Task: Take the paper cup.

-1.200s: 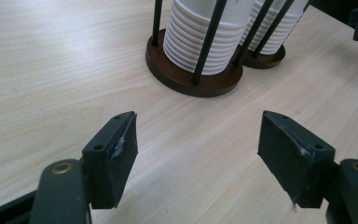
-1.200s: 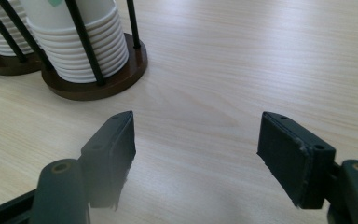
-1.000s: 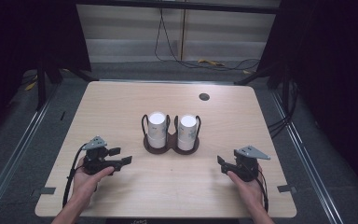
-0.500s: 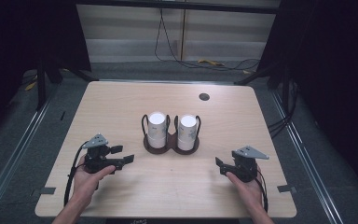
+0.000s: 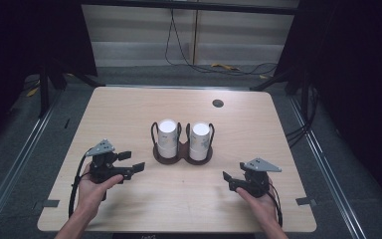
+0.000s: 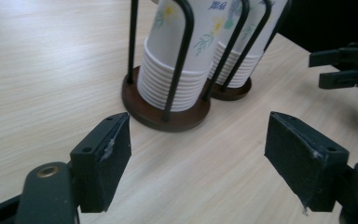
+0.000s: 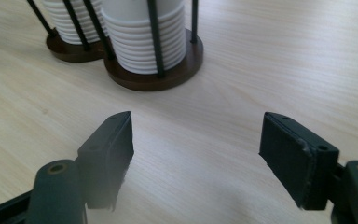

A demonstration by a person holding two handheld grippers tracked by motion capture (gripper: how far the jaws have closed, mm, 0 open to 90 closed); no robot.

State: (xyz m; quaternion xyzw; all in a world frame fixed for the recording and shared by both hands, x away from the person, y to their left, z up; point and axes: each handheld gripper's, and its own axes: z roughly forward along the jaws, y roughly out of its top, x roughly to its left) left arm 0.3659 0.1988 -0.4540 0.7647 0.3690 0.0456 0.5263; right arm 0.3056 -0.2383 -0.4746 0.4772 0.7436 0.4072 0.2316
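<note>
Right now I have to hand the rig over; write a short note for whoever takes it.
Left gripper: open, empty, just left of the cup holder.
Right gripper: open, empty, right of it and nearer the table's front edge.
Two stacks of paper cups, left stack and right stack, stand upside down in the holder at mid-table.
Done: nothing taken yet.
Left: reach in and grasp a cup.
</note>
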